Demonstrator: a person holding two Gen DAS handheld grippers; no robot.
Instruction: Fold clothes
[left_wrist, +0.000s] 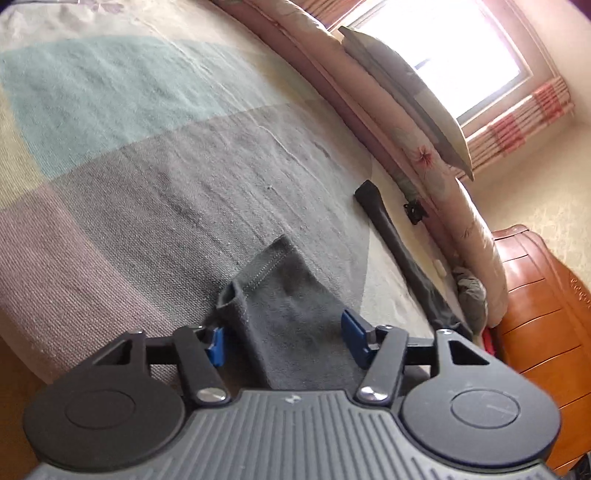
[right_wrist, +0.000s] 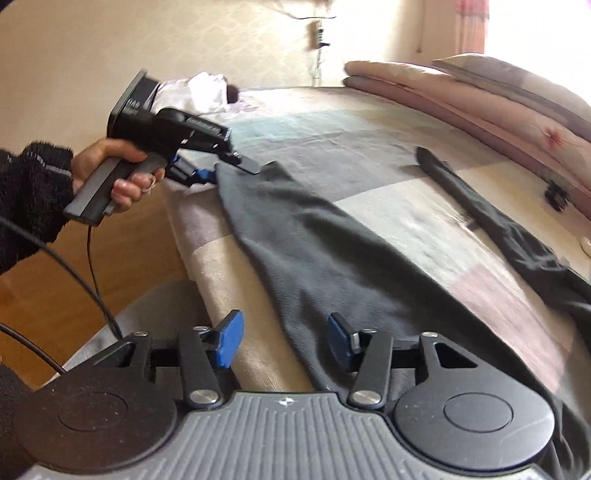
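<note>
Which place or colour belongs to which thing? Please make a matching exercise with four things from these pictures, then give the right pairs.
Things:
1. dark grey garment
2. pillow
3. wooden cabinet
4. gripper pads

Places or colours:
A. blue
B. on top of the folded quilt, by the window
C. orange-brown, beside the bed
D. spread on the patchwork bedcover, one end between the left gripper's jaws

Right pairs: 1-D, 2-B, 3-C, 4-A
</note>
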